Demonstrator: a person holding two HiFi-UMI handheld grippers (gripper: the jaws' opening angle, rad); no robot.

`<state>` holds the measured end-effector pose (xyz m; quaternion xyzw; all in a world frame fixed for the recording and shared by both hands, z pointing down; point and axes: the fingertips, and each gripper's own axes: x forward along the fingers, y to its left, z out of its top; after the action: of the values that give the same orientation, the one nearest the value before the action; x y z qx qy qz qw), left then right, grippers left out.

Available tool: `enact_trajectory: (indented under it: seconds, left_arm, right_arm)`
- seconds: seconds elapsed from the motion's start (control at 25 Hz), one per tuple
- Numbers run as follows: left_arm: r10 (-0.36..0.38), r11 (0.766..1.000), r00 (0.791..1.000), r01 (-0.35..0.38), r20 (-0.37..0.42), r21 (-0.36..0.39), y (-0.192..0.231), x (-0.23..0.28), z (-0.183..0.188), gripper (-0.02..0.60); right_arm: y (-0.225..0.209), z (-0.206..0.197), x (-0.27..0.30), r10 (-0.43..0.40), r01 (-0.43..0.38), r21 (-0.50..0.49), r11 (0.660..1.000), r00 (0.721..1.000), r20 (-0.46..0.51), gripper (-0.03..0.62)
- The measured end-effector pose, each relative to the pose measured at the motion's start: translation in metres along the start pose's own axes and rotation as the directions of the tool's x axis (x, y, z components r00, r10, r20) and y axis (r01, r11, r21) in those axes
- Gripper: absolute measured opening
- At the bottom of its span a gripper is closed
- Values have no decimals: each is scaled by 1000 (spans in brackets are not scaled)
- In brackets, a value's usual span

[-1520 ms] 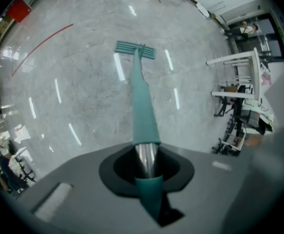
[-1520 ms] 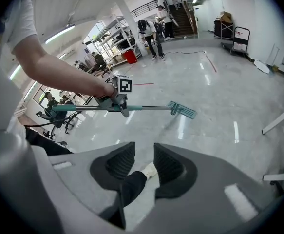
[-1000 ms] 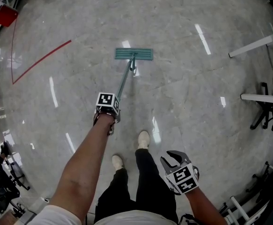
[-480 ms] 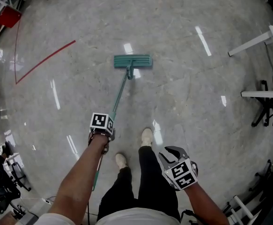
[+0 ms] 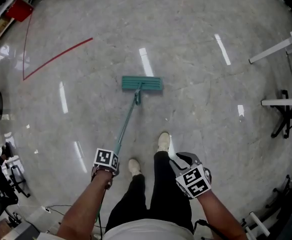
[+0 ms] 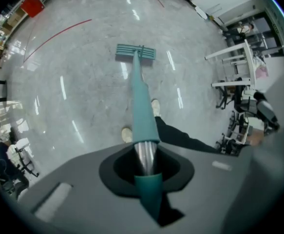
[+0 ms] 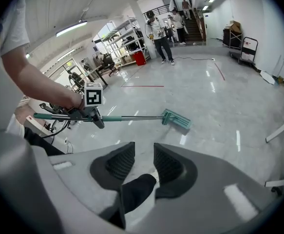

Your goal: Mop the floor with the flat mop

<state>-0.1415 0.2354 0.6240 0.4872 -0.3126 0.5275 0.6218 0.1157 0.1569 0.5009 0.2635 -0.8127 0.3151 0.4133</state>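
A red line (image 5: 55, 57) is painted on the glossy grey floor (image 5: 211, 99), to the left of and beyond the mop head (image 5: 142, 83). A red box (image 5: 19, 10) is seen farther left of the mop head, at the edge of the head view.

The left tool (image 5: 107, 165) is held on the near side of the mop head, a little to its left, and is closed around the teal handle (image 5: 126, 121). In the left gripper view the handle is seen clamped between the jaws, with a bare metal stretch inside the grip and teal sleeve on either side. The handle is joined to the middle of the mop head, which is laid flat on the floor with its long side crosswise to the person.

Two pale shoes (image 5: 164, 141) are planted on the near side of the mop head.

The right tool (image 5: 185, 159) is held nearer than the mop head and to its right, well apart from the handle. Its jaws are set slightly apart and nothing is gripped; only a dark trouser leg is seen beyond the gap.

White frame legs (image 5: 281, 48) are seen far to the right of the mop head.
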Motion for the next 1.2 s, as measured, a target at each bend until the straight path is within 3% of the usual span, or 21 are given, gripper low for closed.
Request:
enact_trajectory:
  seconds: [0.24,0.44,1.04,1.2]
  left_arm:
    - [7,1000,999,-7,-34,-23,12,14,-65,58]
    - [-19,998,998,16,-61,-63,12,34,-89,58]
    - [-22,995,998,16,-62,-103,4,56,-50,58]
    - [-58,990,997,52,-45,-129,-6,51,-25,58]
  right_arm:
    - [30,4,10,25,-26,-45,999,1000,-10,124]
    - [43,-1,15,37,-38,-45,998,999,-20,124]
    - [22,-6,12,38,-38,-8,999,998,-52,124]
    - [15,-5,12,44,-44,5,999,997,-60,124]
